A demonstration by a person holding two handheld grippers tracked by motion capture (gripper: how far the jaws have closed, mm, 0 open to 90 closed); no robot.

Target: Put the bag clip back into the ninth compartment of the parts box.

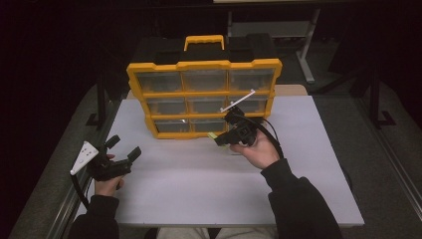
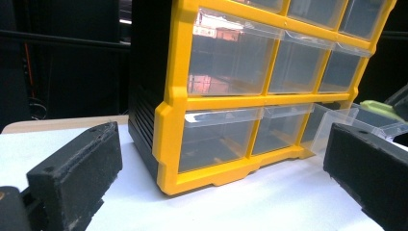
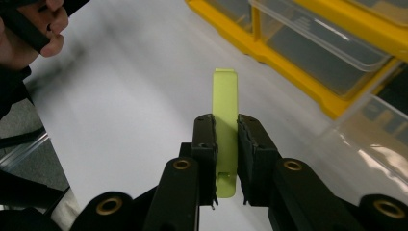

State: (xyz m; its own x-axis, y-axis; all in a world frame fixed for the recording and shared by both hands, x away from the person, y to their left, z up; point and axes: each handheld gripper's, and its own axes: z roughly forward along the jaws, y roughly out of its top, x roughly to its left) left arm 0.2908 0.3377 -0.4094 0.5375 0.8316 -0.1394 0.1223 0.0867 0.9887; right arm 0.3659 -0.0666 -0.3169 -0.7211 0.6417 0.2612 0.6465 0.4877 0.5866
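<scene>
A yellow-framed organizer [image 1: 204, 94] with clear drawers stands upright at the back of the white table [image 1: 199, 184]. My right gripper [image 1: 222, 139] is just in front of its bottom right corner, shut on a light green flat strip [image 1: 213, 135]. In the right gripper view the strip [image 3: 225, 110] sticks out past the jaws above the table top. The bottom right drawer [image 2: 337, 122] is pulled out, and the strip [image 2: 380, 107] shows just beyond it. My left gripper [image 1: 124, 146] rests open at the table's left front, pointing at the organizer [image 2: 216, 96], with nothing between its jaws.
The organizer has a yellow carry handle [image 1: 204, 42] on top. Behind the table stands another desk frame [image 1: 308, 50] on a dark floor. Bare white table top lies between the two grippers and toward the front edge.
</scene>
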